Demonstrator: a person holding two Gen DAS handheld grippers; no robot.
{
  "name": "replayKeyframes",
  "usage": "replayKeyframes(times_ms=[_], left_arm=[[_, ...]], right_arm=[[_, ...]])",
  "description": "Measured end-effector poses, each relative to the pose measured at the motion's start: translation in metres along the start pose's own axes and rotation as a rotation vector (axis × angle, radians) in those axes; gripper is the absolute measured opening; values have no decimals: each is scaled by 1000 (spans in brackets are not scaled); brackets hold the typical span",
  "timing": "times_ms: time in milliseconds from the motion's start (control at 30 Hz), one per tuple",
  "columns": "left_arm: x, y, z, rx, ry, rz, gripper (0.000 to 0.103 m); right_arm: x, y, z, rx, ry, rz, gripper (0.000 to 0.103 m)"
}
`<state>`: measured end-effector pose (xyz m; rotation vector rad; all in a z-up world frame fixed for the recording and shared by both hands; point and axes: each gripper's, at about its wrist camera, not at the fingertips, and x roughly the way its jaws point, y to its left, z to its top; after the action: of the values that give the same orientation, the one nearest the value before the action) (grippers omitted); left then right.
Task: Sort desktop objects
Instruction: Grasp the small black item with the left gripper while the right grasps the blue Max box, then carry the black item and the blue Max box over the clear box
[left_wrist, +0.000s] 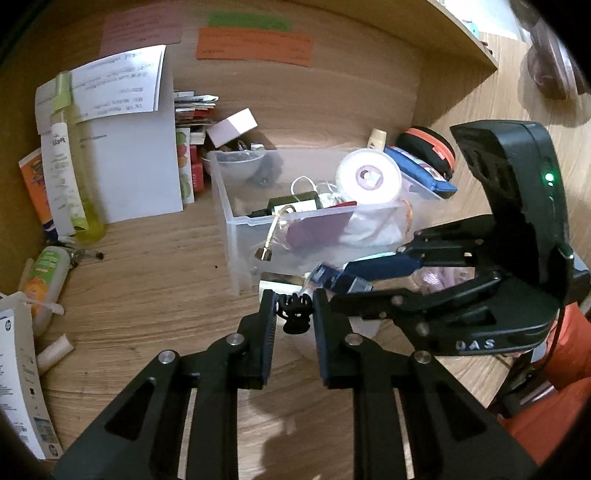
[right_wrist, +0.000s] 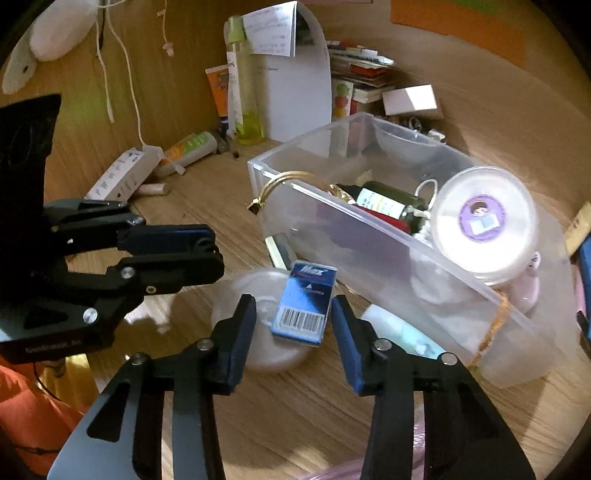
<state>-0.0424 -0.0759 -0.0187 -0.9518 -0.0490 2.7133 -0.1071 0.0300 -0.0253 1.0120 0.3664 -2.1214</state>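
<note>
Pinching a small black clip (left_wrist: 295, 314) between its fingertips, the left gripper (left_wrist: 294, 301) hangs low over the wooden desk (left_wrist: 155, 295), its jaws drawn together on the little thing just short of the near wall of the clear plastic bin (left_wrist: 236, 236). The right gripper (right_wrist: 293, 314) (coming in from the right side, as the left camera shows it) has its jaws either side of a small blue box (right_wrist: 304, 302) with a barcode, which sits tilted on a translucent round lid (right_wrist: 258, 321) lying on the desk; a sliver of gap shows beside each pad, so I would call it straddled, not yet clamped. The bin stands just beyond both claws, already holding a dark green bottle (right_wrist: 388, 199), a white round tub (right_wrist: 484, 225) and odd cords. Farther left, a tall yellow spray bottle (left_wrist: 74, 162), tubes and papers lean against the back panel. This looks like the pick-up stage of sorting: one item is secured, the other about to be. Next, I reckon, the right jaws must finish closing squarely on the box's sides, then both loads need lifting clear of the rim before release inside.
</note>
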Motion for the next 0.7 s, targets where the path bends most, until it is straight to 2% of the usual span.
replayKeyframes(times_ms=[33,233,467,700], left_arm=[[0,0,1,-1,-2,-1,19],[-3,1,7,-7,-29,-8,19],[-10,-3,21,5,-68,6,19],[-14,-4,36,9,-108,37,19]], right_arm=[[0,-1,1,3,2,5,25],[-4,-6,-1,27,-5,23,25],[-34,-17,-2,43,-90,8,25],[-70,-46,-6,95,-173,-11,25]])
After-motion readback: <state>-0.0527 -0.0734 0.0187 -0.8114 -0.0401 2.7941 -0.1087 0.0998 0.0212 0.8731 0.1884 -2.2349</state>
